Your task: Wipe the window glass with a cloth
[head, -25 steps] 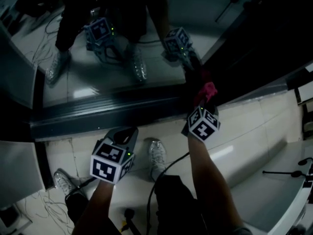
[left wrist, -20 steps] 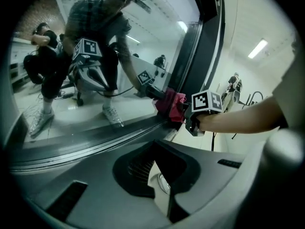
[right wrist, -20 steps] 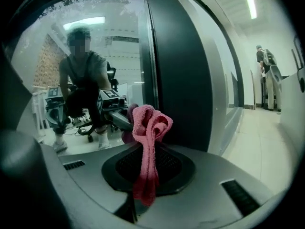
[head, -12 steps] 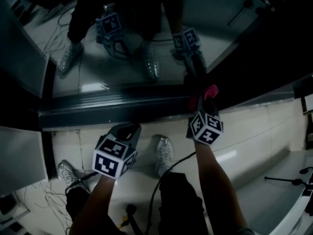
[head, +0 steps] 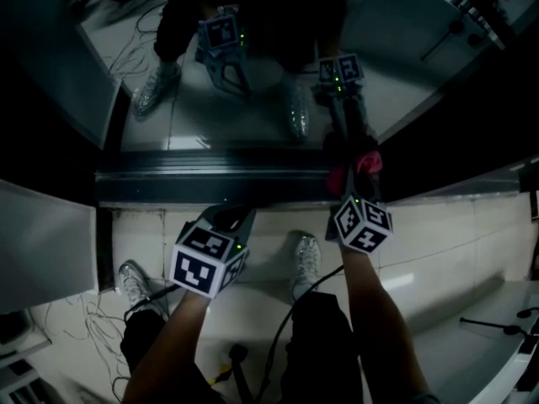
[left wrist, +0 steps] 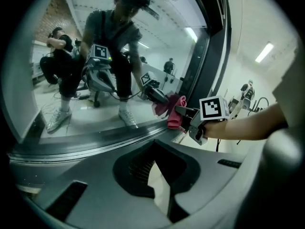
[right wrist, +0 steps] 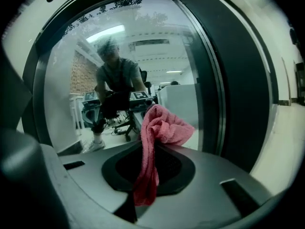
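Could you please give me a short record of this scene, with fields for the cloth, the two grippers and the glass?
cloth: pink, bunched, against the glass low down, near the frame
right gripper: shut on cloth
left gripper: jaws slightly apart, nothing between, short of the glass
glass: reflects the person and both grippers
frame: dark, along the foot of the glass
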The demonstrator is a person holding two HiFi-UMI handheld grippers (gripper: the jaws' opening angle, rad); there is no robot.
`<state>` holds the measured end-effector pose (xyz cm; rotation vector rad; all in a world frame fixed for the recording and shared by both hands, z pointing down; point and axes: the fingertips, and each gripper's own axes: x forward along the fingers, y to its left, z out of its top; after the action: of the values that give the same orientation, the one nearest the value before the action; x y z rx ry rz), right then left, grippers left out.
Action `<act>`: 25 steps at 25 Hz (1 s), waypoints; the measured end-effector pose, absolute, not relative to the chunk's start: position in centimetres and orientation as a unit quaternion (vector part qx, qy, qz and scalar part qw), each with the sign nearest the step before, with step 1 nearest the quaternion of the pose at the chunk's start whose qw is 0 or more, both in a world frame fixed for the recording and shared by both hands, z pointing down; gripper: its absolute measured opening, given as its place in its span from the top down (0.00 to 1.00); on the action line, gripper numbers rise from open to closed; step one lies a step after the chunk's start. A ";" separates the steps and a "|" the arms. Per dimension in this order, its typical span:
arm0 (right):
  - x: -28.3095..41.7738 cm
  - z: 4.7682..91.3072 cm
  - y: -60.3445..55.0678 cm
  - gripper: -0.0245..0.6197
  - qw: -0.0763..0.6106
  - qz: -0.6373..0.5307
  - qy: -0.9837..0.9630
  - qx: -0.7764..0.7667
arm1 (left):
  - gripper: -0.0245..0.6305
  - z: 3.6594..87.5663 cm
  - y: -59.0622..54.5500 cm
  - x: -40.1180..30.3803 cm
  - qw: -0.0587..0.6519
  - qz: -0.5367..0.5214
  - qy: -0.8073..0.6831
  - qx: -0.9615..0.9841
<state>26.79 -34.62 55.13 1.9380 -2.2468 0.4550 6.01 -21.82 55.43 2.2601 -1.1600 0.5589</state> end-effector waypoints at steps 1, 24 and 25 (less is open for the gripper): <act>26.1 55.0 -34.4 0.89 0.070 0.151 -0.751 0.639 | 0.96 55.3 -21.7 5.6 0.266 0.207 -0.432 0.837; 8.3 54.1 -31.5 0.88 0.092 0.154 -0.831 0.527 | 0.96 52.8 -19.2 -6.6 0.275 0.202 -0.506 0.792; 7.4 54.1 -31.3 0.89 0.094 0.153 -0.834 0.522 | 0.96 52.8 -19.0 -7.2 0.275 0.203 -0.509 0.790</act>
<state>7.43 -31.30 54.14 1.5474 -2.4752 0.4528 -7.20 -19.02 52.76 2.1223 -1.3687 0.5457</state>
